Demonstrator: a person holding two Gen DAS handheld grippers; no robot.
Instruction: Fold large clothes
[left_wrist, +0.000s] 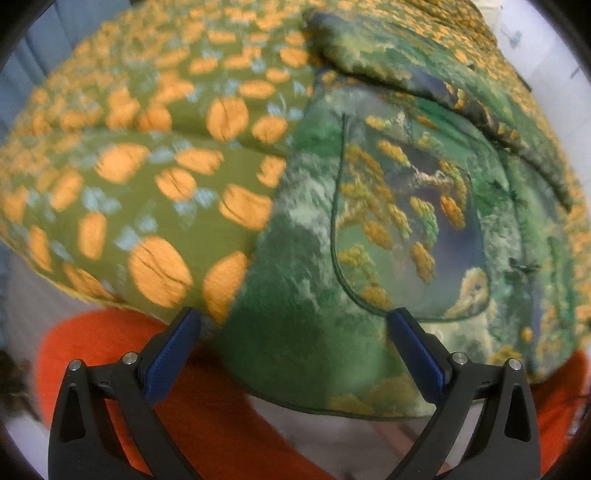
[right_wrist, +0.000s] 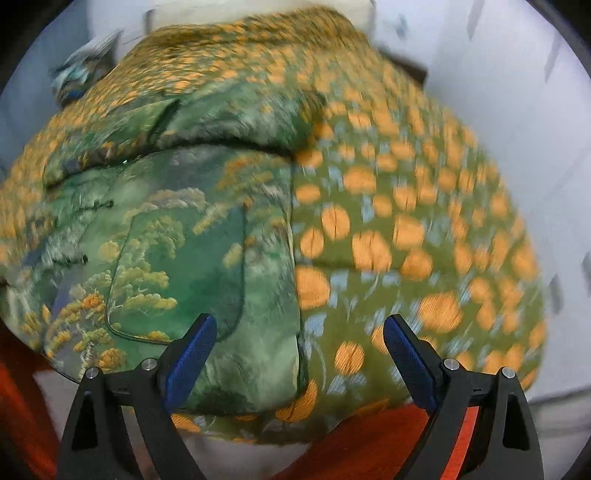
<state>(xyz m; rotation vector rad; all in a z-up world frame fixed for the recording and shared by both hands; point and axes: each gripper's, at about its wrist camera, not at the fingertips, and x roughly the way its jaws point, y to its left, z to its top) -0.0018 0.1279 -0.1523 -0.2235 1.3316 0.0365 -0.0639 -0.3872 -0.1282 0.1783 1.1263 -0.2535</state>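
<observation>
A large green garment printed with yellow trees (left_wrist: 388, 221) lies spread on an olive cover with orange spots (left_wrist: 166, 166). A pocket outline and dark frog buttons show on it. My left gripper (left_wrist: 293, 317) is open just above the garment's near hem, holding nothing. In the right wrist view the same garment (right_wrist: 184, 251) lies at the left, its side edge against the spotted cover (right_wrist: 406, 240). My right gripper (right_wrist: 299, 325) is open and empty over that near corner.
An orange-red cloth (left_wrist: 110, 350) hangs below the near edge of the cover; it also shows in the right wrist view (right_wrist: 369, 443). White wall (right_wrist: 498, 92) stands behind at the right. A small blurred bluish object (right_wrist: 77, 77) lies at the far left.
</observation>
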